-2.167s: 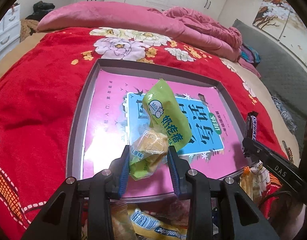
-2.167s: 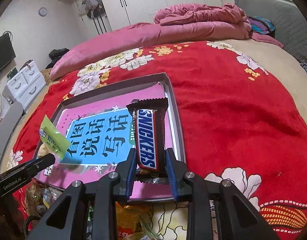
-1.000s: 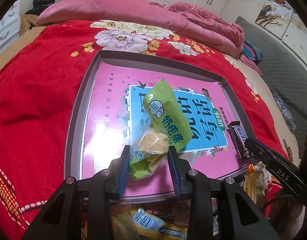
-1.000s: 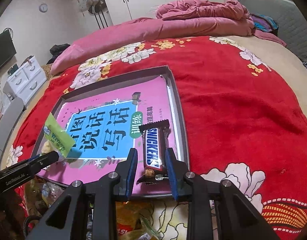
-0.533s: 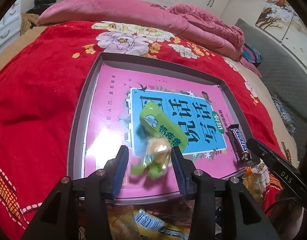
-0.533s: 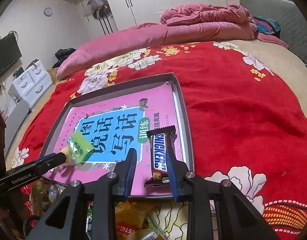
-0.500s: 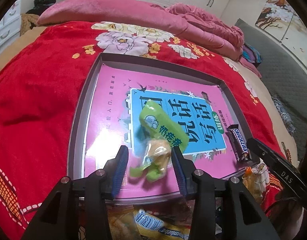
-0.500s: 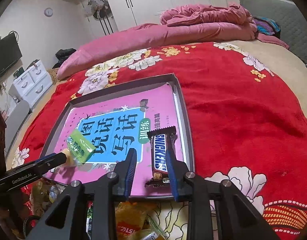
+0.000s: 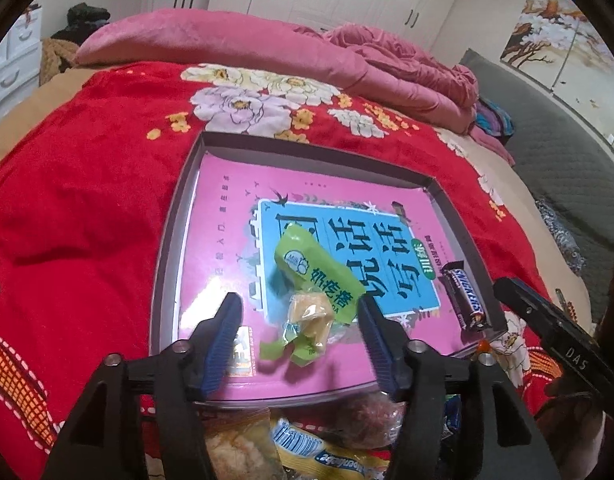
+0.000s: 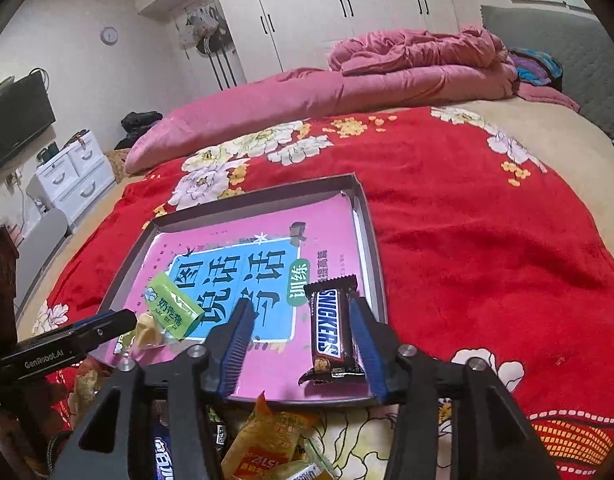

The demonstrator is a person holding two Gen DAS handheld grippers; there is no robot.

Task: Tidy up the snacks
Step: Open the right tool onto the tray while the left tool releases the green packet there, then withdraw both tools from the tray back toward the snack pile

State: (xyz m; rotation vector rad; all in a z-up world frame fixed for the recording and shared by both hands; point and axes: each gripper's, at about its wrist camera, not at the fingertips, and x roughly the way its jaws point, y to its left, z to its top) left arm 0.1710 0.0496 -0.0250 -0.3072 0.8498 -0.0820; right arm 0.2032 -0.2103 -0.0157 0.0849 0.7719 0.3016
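Two snacks lie in the tray (image 9: 169, 240): green packet (image 9: 315, 284) at 6 o'clock, Snickers bar (image 10: 331, 324) at 4. Both grippers' fingers (image 9: 223, 336) gape empty; a heap of snacks (image 10: 267, 444) awaits.

Black tongs (image 9: 299, 328), blue ribbed pads (image 9: 223, 336), silver screws, "GenRobot.AI" lettering

A red blanket (image 9: 87, 200) patterned with white and yellow flowers is seen across the bed. At the centre, a grey tray (image 9: 169, 240) is lined with a pink sheet (image 9: 227, 216) carrying a blue panel of dark characters. A green packet (image 9: 315, 280) with a clear end shows yellow contents. At lower right, a brown chocolate bar (image 10: 331, 326) bears white lettering on blue. Black grippers are fitted with blue pads (image 9: 223, 332). A pink quilt (image 10: 387, 76) is piled at the top.
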